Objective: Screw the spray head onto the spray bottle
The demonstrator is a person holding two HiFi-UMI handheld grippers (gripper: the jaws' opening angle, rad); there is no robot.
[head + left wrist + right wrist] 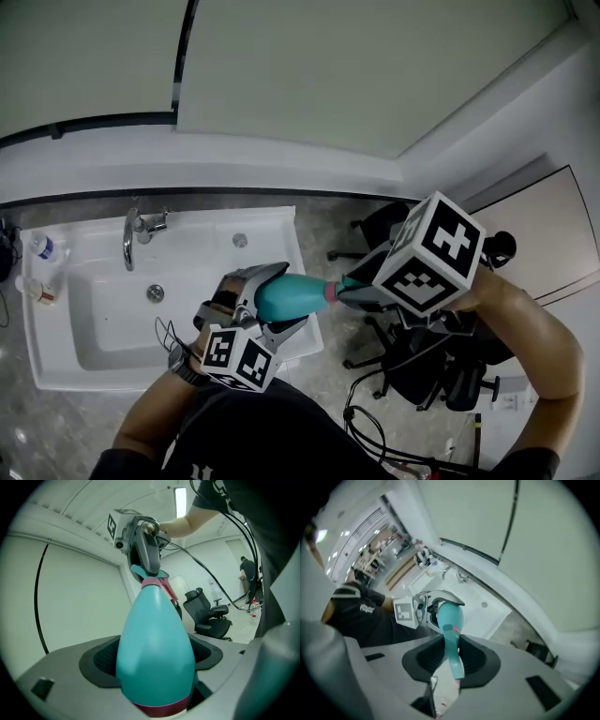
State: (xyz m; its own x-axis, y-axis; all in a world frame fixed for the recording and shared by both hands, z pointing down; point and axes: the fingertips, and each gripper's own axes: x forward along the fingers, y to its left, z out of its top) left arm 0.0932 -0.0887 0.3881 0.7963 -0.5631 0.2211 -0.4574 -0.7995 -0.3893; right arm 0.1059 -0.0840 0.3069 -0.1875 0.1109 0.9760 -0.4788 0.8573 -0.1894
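A teal spray bottle [286,295] lies roughly level above the sink's right end, its neck pointing right. My left gripper [272,305] is shut on the bottle's wide body [157,644], which fills the gap between its jaws. A pink collar rings the neck. My right gripper [349,292] is shut on the teal spray head [339,289] at that neck. In the right gripper view the spray head [453,651] runs between the pads, with the bottle [450,616] and the left gripper [429,611] beyond it. In the left gripper view the right gripper [147,562] sits on the spray head [151,577].
A white sink [281,234] with a chrome faucet [131,236] is below the grippers. Small bottles [39,248] stand at its left end. Black office chairs [417,361] and cables on the floor are to the right. A pale wall runs behind.
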